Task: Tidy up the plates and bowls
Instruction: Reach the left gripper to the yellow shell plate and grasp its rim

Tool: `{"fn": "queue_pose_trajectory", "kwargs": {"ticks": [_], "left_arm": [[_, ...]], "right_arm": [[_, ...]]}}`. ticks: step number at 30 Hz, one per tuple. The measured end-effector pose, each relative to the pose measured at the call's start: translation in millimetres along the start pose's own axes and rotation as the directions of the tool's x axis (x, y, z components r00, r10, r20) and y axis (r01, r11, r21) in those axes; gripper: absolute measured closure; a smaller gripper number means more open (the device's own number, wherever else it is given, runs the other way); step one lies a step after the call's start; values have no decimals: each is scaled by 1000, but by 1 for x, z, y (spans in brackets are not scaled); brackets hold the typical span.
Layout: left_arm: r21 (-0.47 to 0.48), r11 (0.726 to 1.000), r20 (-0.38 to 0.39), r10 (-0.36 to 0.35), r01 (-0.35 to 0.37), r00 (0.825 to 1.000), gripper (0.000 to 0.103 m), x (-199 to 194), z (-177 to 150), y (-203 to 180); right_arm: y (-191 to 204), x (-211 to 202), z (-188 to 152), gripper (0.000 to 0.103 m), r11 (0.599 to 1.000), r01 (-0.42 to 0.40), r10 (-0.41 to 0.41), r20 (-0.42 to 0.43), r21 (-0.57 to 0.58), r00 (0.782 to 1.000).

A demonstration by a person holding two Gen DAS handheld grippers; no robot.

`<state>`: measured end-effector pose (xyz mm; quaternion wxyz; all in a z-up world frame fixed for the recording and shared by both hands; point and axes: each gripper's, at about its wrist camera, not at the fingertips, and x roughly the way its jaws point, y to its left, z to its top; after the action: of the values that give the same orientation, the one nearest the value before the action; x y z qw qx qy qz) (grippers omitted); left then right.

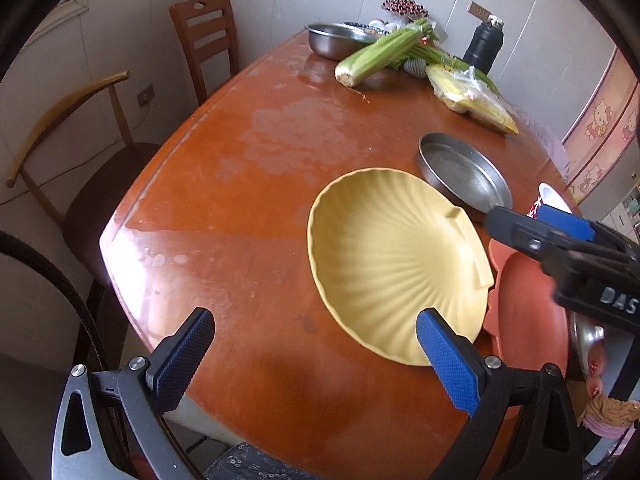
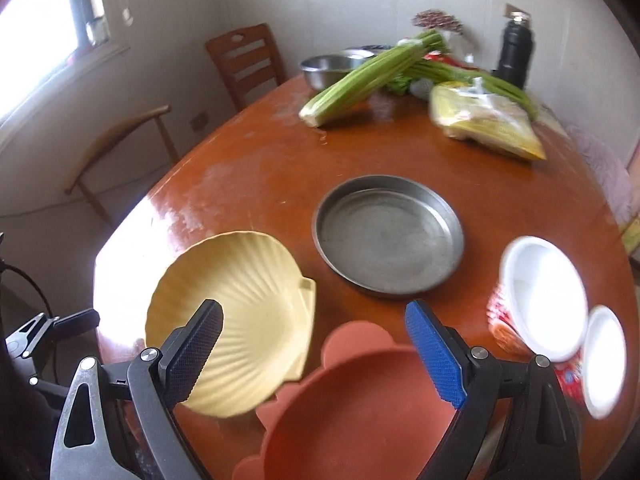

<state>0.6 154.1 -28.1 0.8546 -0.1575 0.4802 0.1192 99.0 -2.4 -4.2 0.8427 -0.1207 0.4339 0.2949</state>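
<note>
Both my tools are spread and empty. The yellow shell plate (image 1: pixel 394 264) lies on the desk (image 1: pixel 240 184) just ahead of my left tool (image 1: pixel 314 354), overlapping the terracotta plate (image 2: pixel 360 412). It looks light, stiff and slick; I'd pinch its flat hinge tab.

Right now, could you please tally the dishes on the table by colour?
Yellow: 1, shell-shaped plate
Terracotta: 1, scalloped plate
Grey metal: 2, round pan and steel bowl
White with red outside: 2, large bowl and small bowl
Total: 6
</note>
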Motion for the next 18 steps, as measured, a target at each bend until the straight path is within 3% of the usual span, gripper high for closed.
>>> {"fn": "queue_pose_trajectory", "kwargs": {"ticks": [1,6,10,15,17,18], "left_arm": [[3,1000,-7,0,0,1000,2,3,0,-1],[13,1000,-17,3,-2,1000,3,10,4,-8],[7,1000,-33,0,0,999,12,15,6,-9],[2,1000,-37,-8,8,999,35,18,8,-11],[-8,999,-41,-33,33,999,55,18,10,-11],[-10,999,-40,-45,45,998,57,18,10,-11]], "right_arm": [[1,4,0,9,1000,3,-3,-8,-6,1000],[7,31,6,28,999,-2,-1,-64,-33,998],[4,46,5,36,999,-43,43,-106,-1,993],[3,53,5,46,999,-48,47,-113,-4,992],[3,56,5,55,999,-54,54,-121,1,991],[2,58,4,60,998,-60,60,-132,5,989]]}}
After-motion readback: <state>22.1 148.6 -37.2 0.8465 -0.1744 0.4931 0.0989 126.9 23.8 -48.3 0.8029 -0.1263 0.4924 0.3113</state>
